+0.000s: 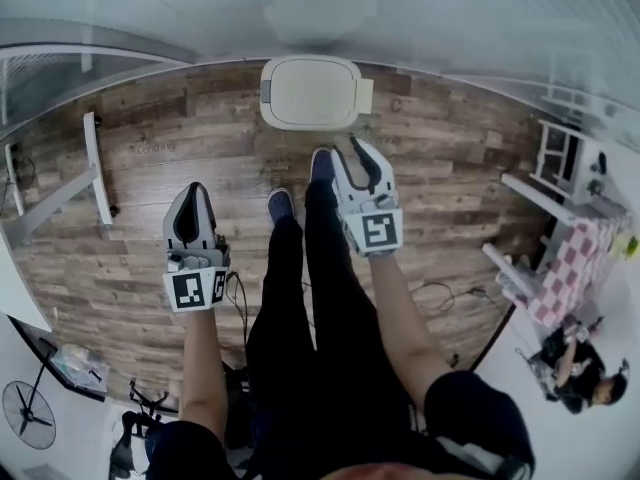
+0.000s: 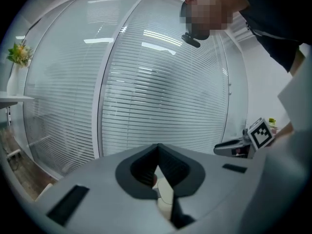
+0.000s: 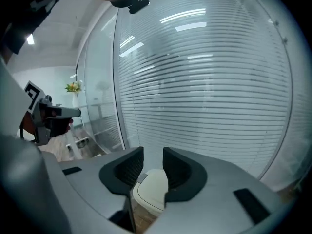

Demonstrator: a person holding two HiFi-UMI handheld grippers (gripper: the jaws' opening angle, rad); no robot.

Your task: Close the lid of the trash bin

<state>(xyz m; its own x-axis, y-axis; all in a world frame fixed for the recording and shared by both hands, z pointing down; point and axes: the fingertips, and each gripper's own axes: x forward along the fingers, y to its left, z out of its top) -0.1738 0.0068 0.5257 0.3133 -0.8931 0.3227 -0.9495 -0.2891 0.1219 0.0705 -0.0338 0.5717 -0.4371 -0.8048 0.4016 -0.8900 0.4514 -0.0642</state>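
Wooden floor [image 1: 130, 228] open around cream trash bin [image 1: 364, 96], lid [image 1: 308, 90] shut, beside glass wall [image 1: 450, 28]

Black trousers [image 1: 300, 298], dark short sleeves [image 1: 470, 408] and blue shoes [image 1: 281, 205] are worn. The grey left hand-held gripper [image 1: 196, 190] and right hand-held gripper [image 1: 357, 148] are fitted with black-and-white marker cubes [image 1: 375, 232].

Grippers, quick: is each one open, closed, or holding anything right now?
Left gripper: closed, holding nothing.
Right gripper: open, holding nothing; the bin is only seen through the gap.
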